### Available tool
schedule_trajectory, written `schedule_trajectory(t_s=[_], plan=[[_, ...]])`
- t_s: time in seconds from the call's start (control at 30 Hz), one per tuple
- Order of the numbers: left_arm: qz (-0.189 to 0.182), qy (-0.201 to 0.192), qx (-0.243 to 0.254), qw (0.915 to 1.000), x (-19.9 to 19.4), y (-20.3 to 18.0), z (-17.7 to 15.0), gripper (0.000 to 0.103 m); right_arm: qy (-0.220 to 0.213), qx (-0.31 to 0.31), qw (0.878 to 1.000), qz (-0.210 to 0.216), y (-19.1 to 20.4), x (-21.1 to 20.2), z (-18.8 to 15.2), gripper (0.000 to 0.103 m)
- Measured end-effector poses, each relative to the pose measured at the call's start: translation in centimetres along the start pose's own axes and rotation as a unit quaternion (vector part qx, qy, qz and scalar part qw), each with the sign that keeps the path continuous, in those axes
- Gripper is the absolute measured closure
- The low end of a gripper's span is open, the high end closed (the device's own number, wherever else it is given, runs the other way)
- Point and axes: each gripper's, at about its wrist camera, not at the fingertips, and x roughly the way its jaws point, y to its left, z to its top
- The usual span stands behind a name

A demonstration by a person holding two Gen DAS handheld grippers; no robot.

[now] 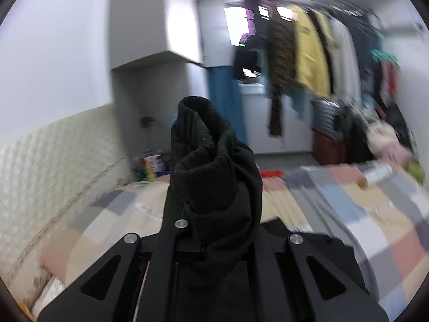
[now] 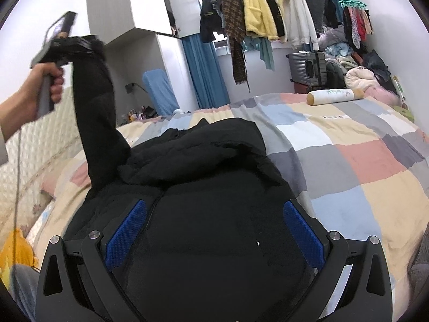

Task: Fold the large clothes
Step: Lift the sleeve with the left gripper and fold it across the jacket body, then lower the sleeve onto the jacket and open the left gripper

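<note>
A large black padded jacket [image 2: 203, 161] lies on the bed's patchwork cover [image 2: 348, 155]. One black sleeve [image 2: 93, 102] rises steeply from its left side. My left gripper [image 2: 77, 43], held in a person's hand [image 2: 32, 91], is shut on the sleeve's cuff end high above the bed. In the left wrist view the cuff [image 1: 198, 123] bulges up out of the left gripper [image 1: 211, 187] and hides its fingertips. My right gripper [image 2: 214, 206] hovers over the jacket's body, open, its blue pads [image 2: 126, 230] wide apart with only jacket fabric below them.
A quilted headboard [image 2: 34, 145] runs along the bed's left side. A bolster pillow [image 2: 335, 96] lies at the far end. Behind it stand a grey suitcase [image 2: 307, 67] and heaps of laundry. Hung clothes [image 2: 268, 8] fill a rail overhead.
</note>
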Motion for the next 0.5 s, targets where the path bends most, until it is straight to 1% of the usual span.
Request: schedule_trajectory(t_s=[0.07,0.17,0.23,0.33,0.43,0.5], plan=[[-0.024,0.008,0.034,0.9991,1.1,-4.1,-1.9,0.095,-0.003,0.003,1.000,0.000,-0.3,0.0,0.1,0.000],[-0.062,0.021,0.054,0.9964,2.3,-8.7,-3.9,0.095,-0.003,0.005,1.000,0.002,-0.6,0.1,0.0,0.000],[-0.082,0.034,0.056,0.9945,3.5,-12.0,-5.3,0.095,-0.001,0.010,1.000,0.001,-1.1,0.4,-0.1,0.000],[-0.101,0.055,0.044,0.9923,5.4,-15.2,-7.5,0.095,0.004,0.022,1.000,-0.004,-2.0,0.7,-0.3,0.000],[-0.108,0.072,0.045,0.9905,6.9,-17.6,-9.6,0.095,0.008,0.043,0.999,0.003,-3.0,1.1,-0.4,0.000],[-0.113,0.081,0.050,0.9890,7.9,-19.1,-10.9,0.095,0.011,0.046,0.999,0.006,-3.3,1.5,-0.5,0.000]])
